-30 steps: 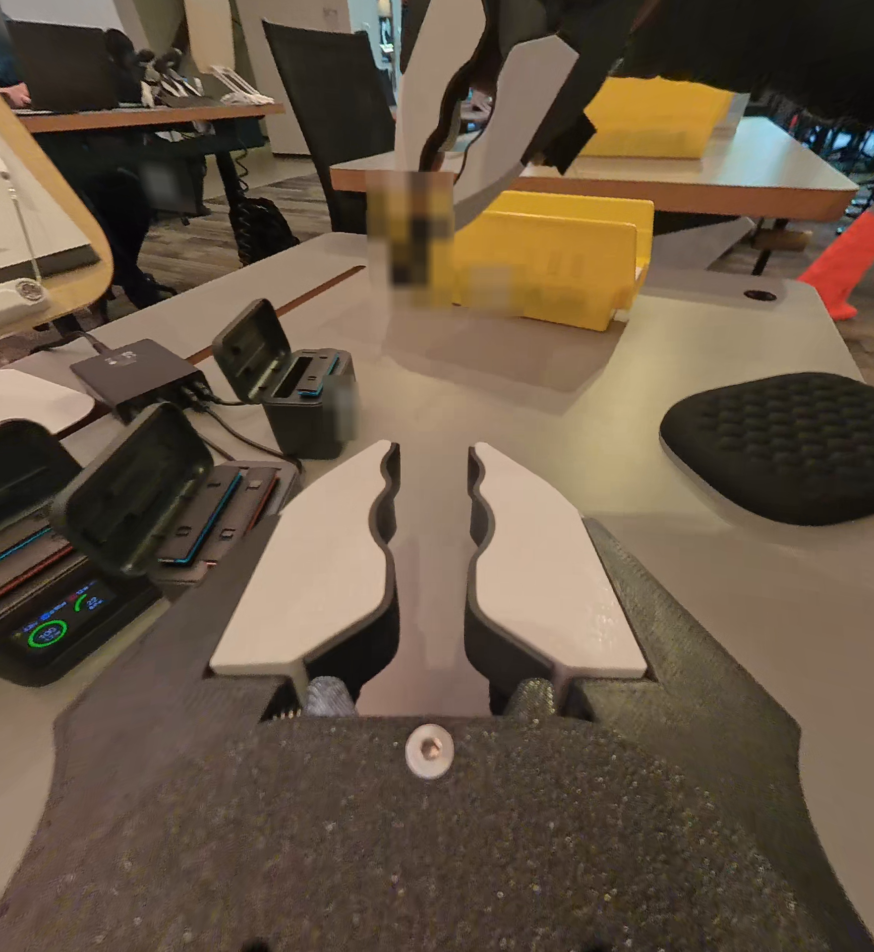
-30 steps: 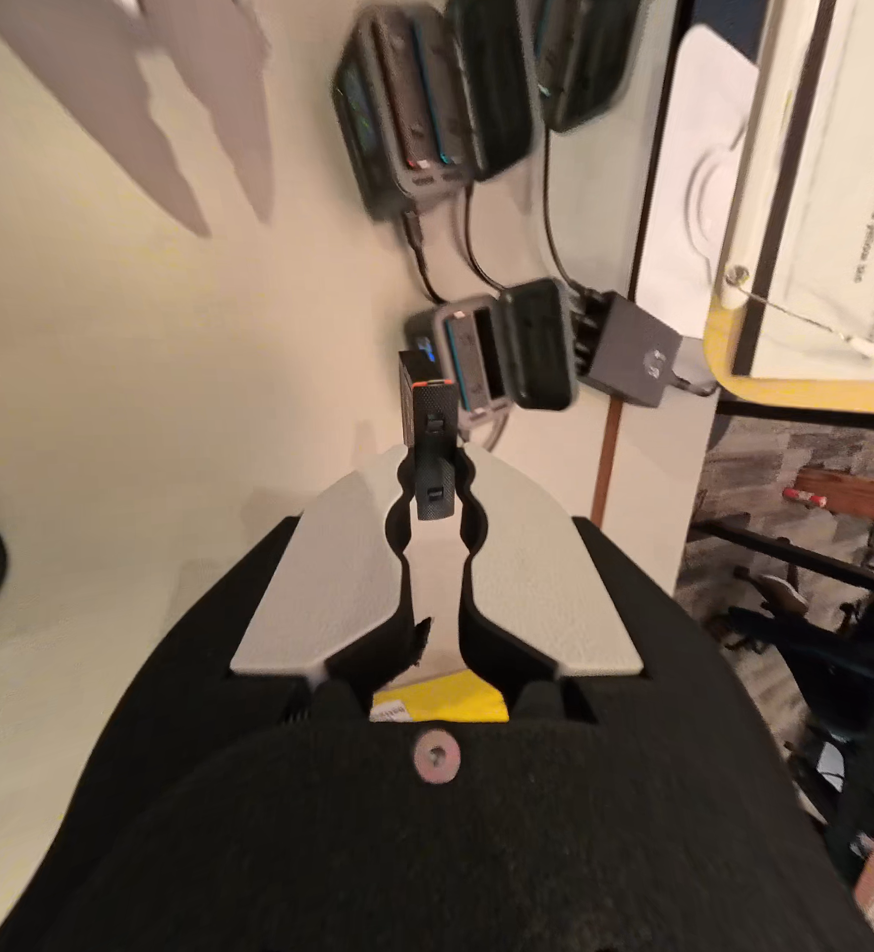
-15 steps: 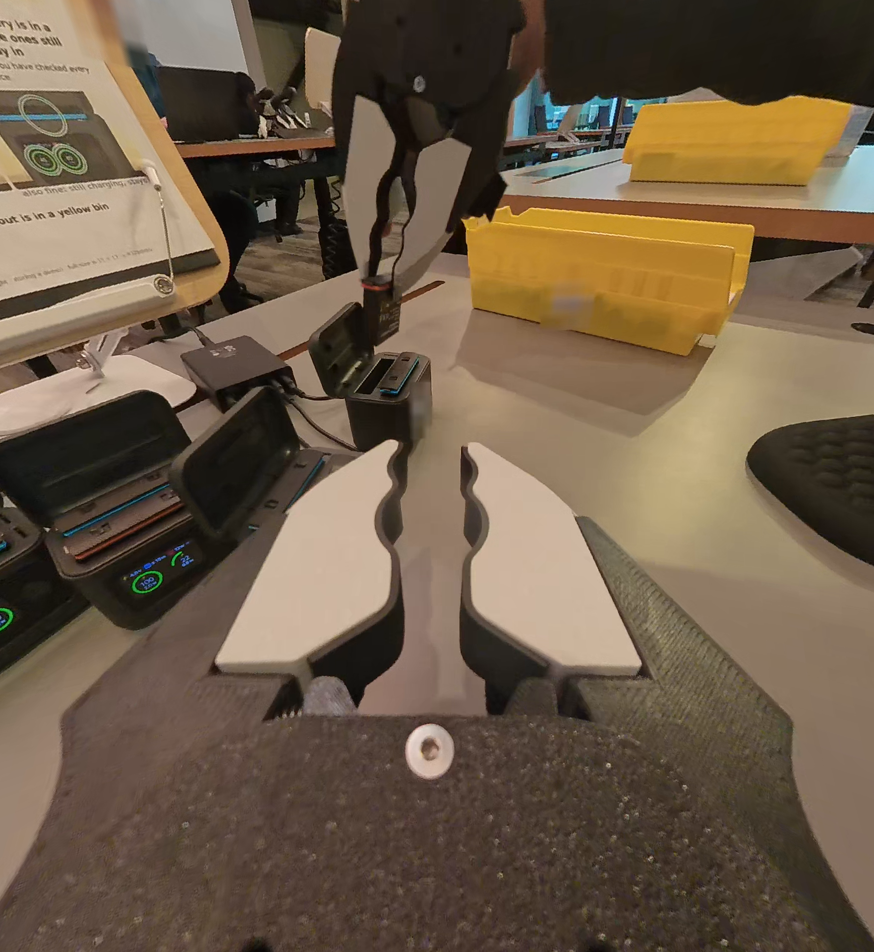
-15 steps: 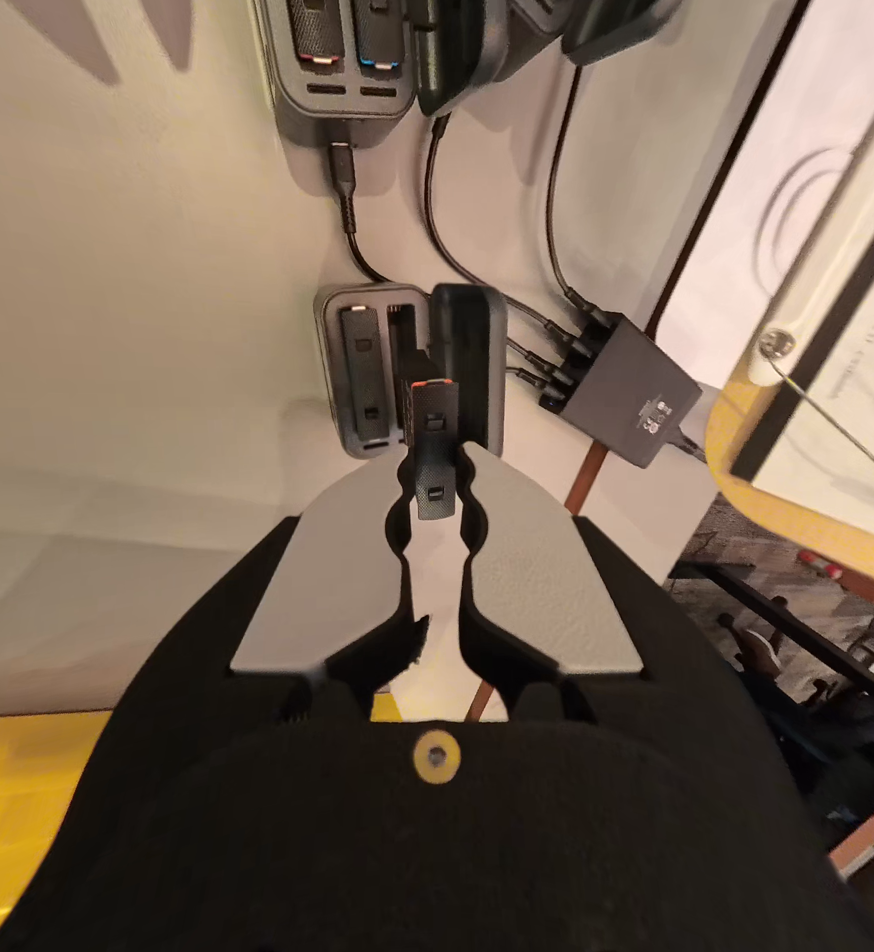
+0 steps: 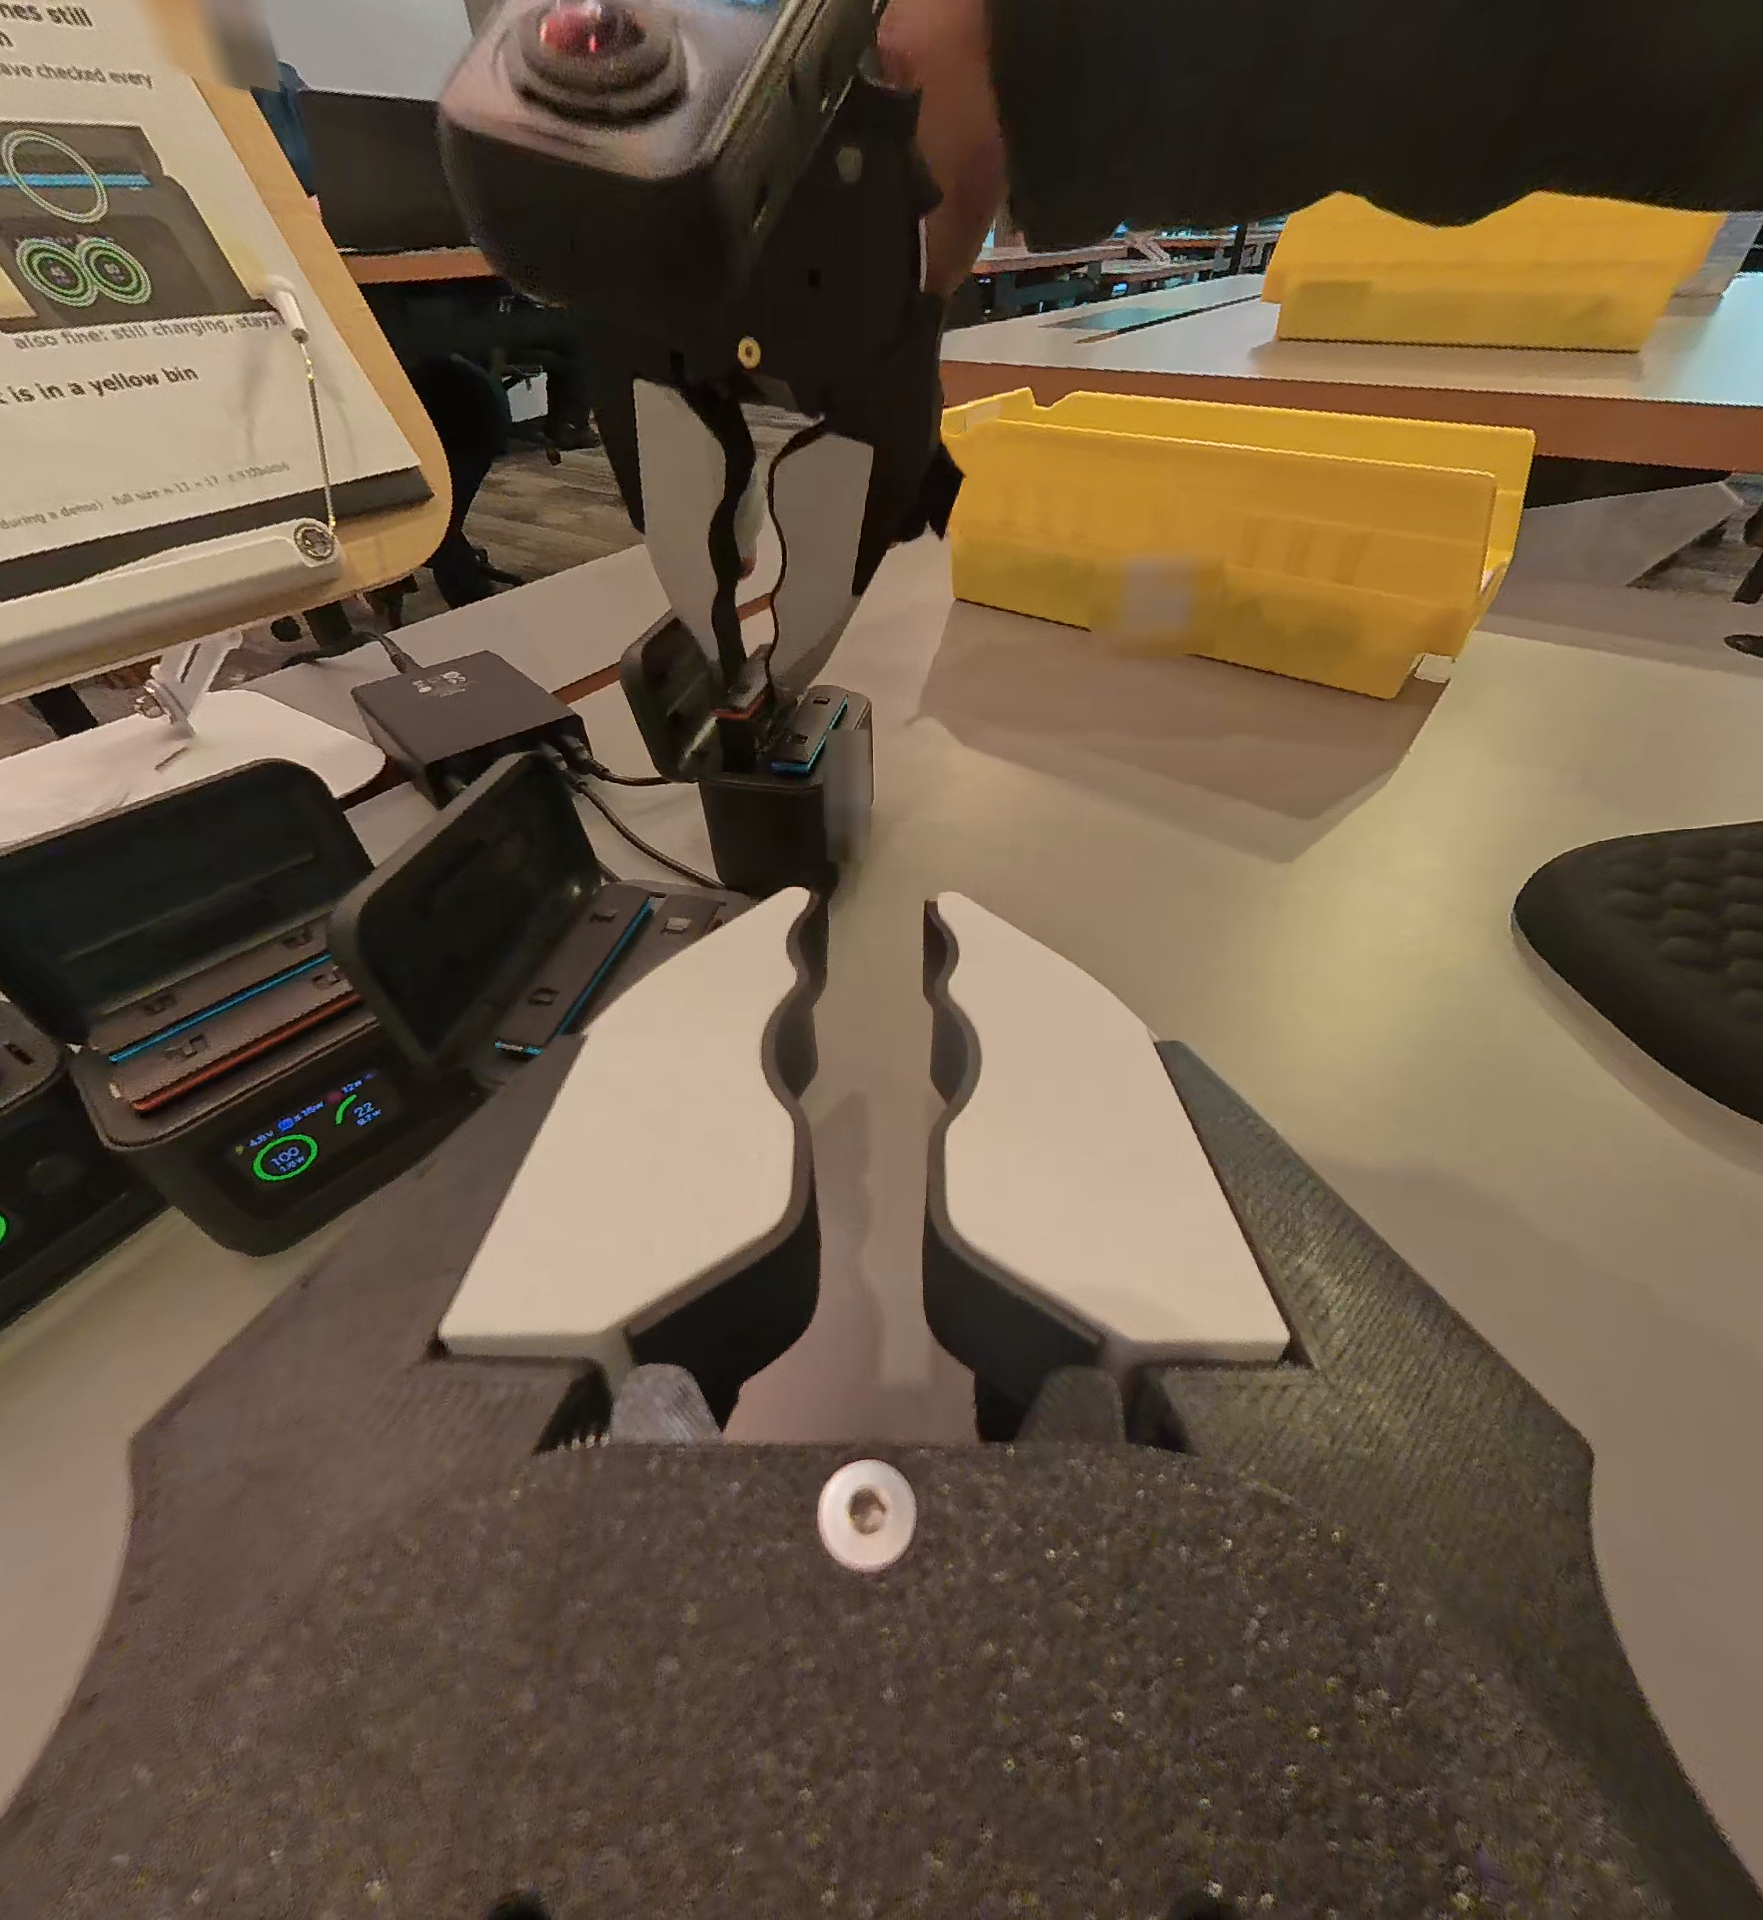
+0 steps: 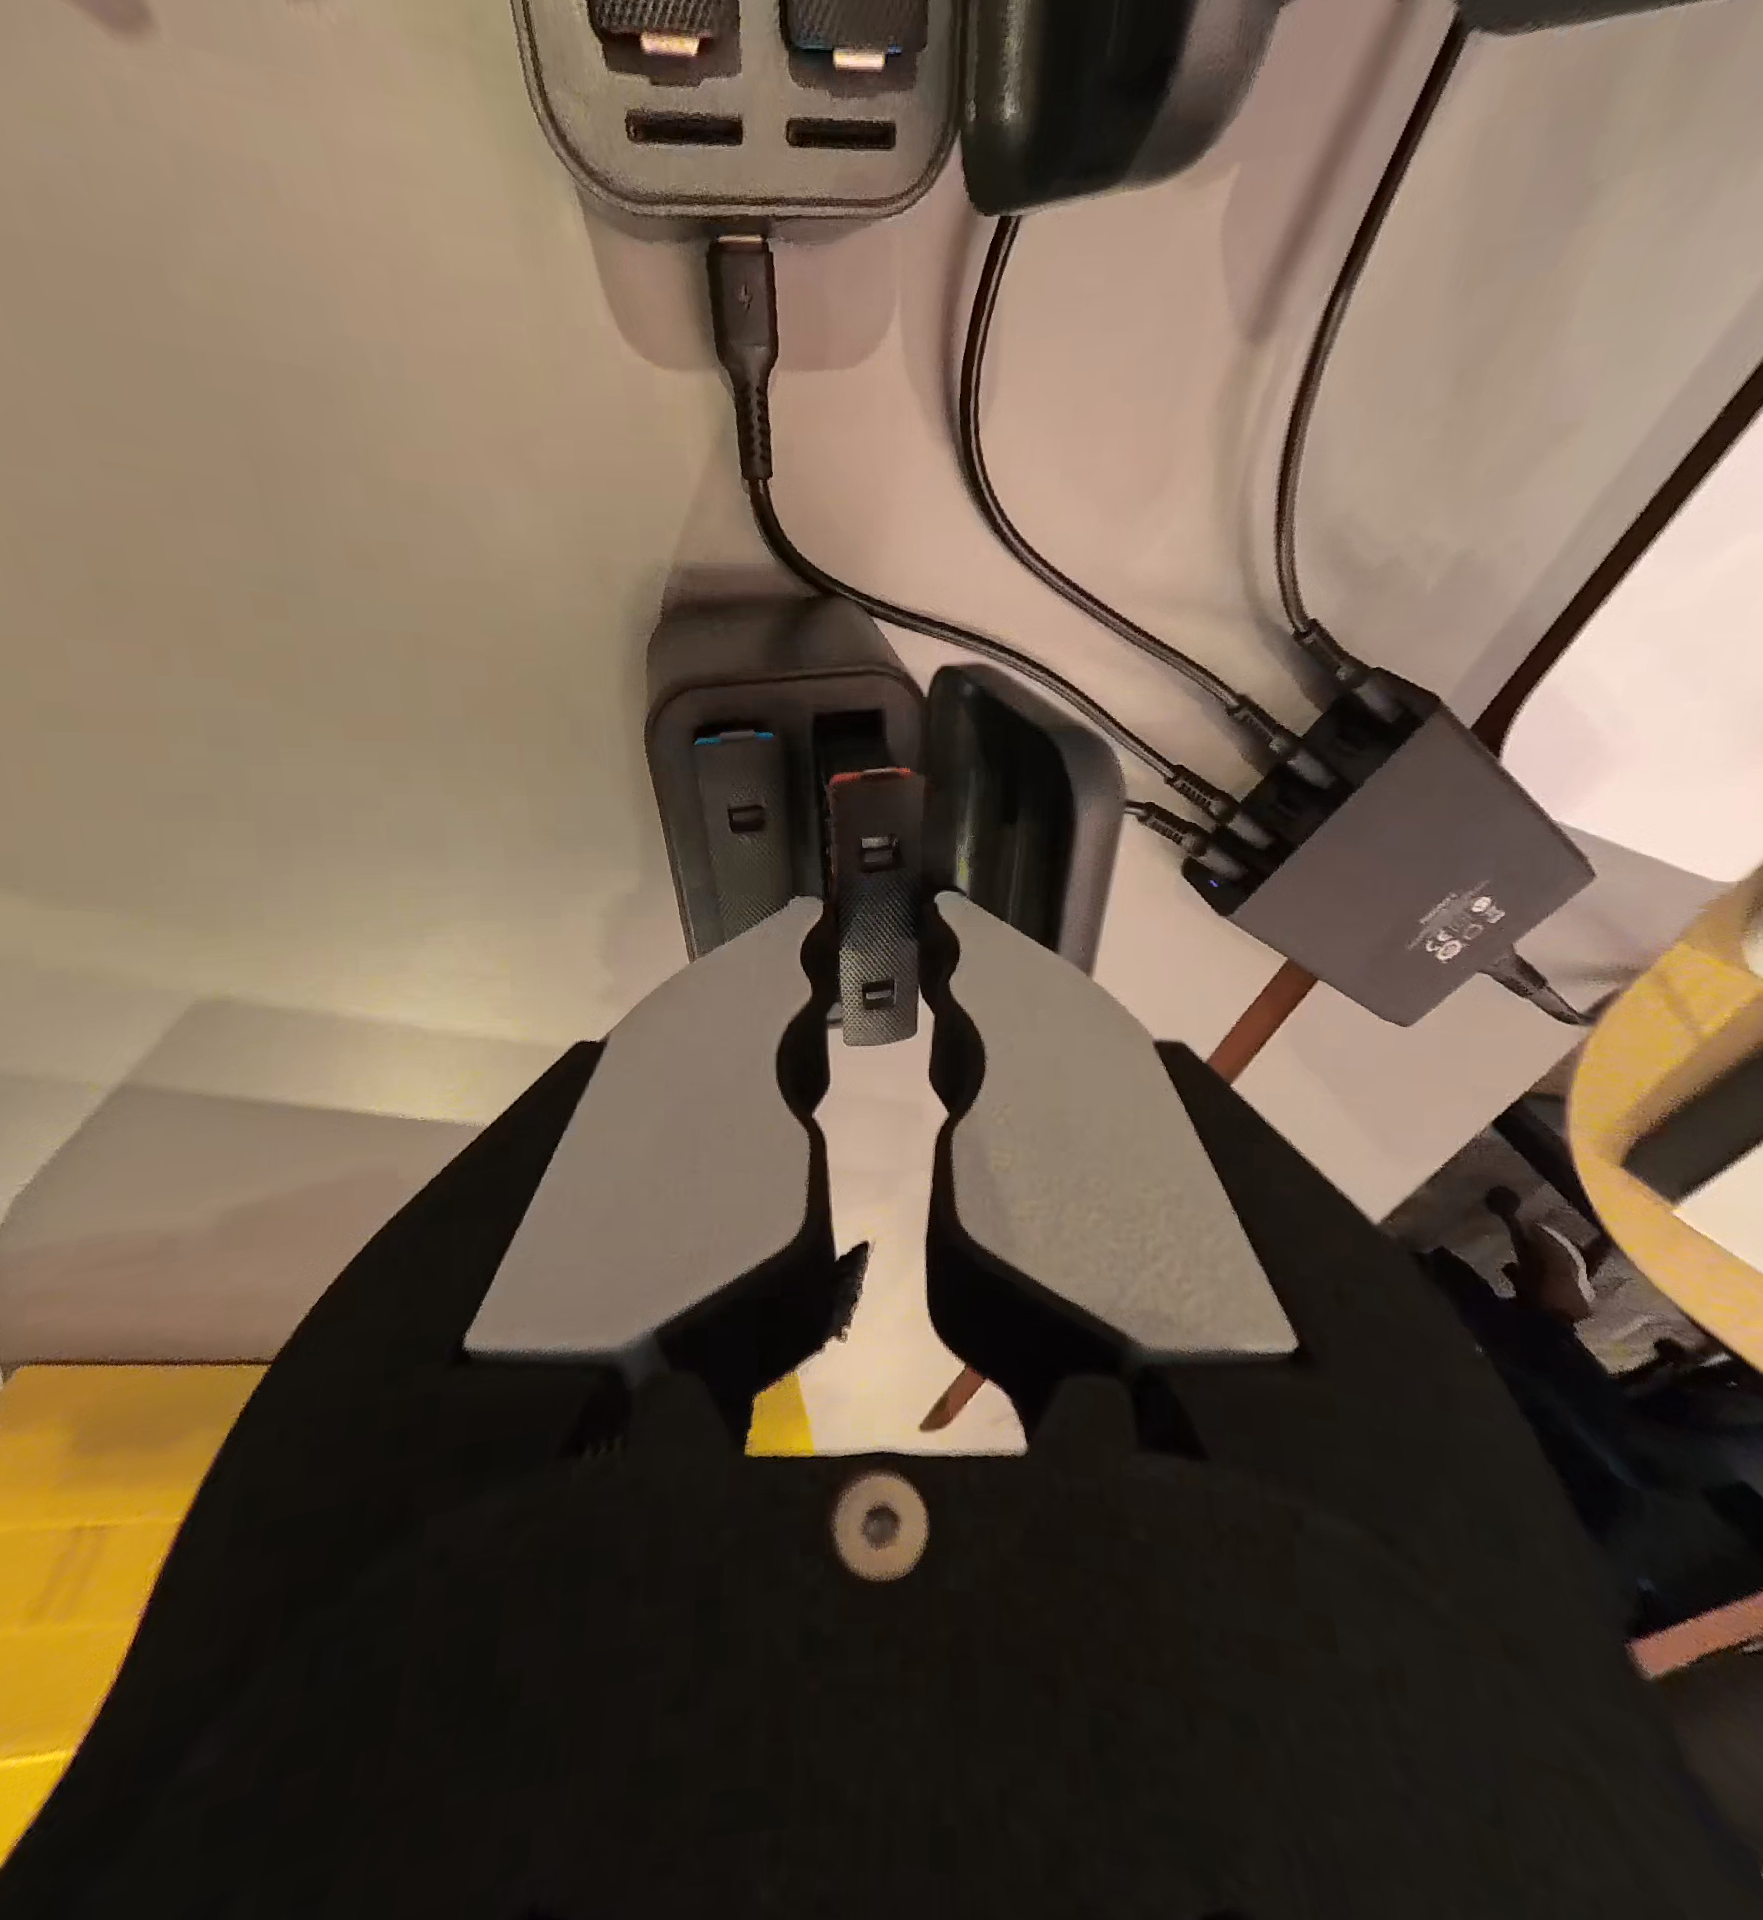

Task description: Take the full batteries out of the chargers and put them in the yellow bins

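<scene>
One battery [image 6: 872, 914] is clamped in our right gripper [image 6: 875, 920] at frame centre, its red end at the small charger's [image 6: 752, 727] empty slot. Tilt could jam it against the lid [image 6: 1022, 821]. Our left gripper [image 5: 872, 914] idles, parted and empty; the bin [image 5: 1230, 540] sits upper right.

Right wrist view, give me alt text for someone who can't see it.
The right gripper, seen from above, holds a black battery with a red end in its jaws, over the empty slot of a small open charger. A blue-ended battery fills the other slot, and cables run to a dark power hub.
</scene>
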`<state>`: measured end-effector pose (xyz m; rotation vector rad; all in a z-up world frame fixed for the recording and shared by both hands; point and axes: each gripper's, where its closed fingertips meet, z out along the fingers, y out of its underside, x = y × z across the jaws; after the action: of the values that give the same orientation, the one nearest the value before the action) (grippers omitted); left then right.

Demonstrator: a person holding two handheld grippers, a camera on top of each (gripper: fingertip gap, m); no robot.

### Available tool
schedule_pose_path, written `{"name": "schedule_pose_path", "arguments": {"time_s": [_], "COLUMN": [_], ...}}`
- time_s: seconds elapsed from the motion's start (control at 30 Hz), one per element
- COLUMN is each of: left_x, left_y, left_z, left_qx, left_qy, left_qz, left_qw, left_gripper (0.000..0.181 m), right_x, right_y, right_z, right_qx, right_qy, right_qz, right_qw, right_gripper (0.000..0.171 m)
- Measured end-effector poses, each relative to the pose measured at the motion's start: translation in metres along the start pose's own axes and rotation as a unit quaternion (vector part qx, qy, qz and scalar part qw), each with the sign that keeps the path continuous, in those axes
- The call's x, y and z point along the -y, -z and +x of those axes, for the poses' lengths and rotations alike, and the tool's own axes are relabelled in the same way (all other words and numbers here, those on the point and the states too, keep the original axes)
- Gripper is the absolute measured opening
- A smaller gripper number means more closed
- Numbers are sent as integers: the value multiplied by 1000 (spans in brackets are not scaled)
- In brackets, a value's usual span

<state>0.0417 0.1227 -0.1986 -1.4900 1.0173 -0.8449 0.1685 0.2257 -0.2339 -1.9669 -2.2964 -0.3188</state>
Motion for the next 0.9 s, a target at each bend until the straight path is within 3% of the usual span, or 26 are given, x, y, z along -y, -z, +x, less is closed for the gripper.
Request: {"name": "schedule_pose_path", "arguments": {"time_s": [0.33,0.6,0.9], "left_x": [-3,-6,-7], "left_y": [-1,-3,-4], "left_z": [3,4,4], "left_qx": [-7,-10,-10], "left_qy": [-3,-7,-6], "left_qz": [-9,-15,-19], "left_qw": [1000,1000,1000], "left_gripper": [17,17,17], "right_x": [0,6,6], "right_y": [2,-1,-6], "right_z": [-1,3,2], "right_qx": [22,8,2], "right_qy": [-41,-71,-66], "right_qz": [8,54,55], "right_qw": [999,996,996], "right_gripper": [18,0,0]}}
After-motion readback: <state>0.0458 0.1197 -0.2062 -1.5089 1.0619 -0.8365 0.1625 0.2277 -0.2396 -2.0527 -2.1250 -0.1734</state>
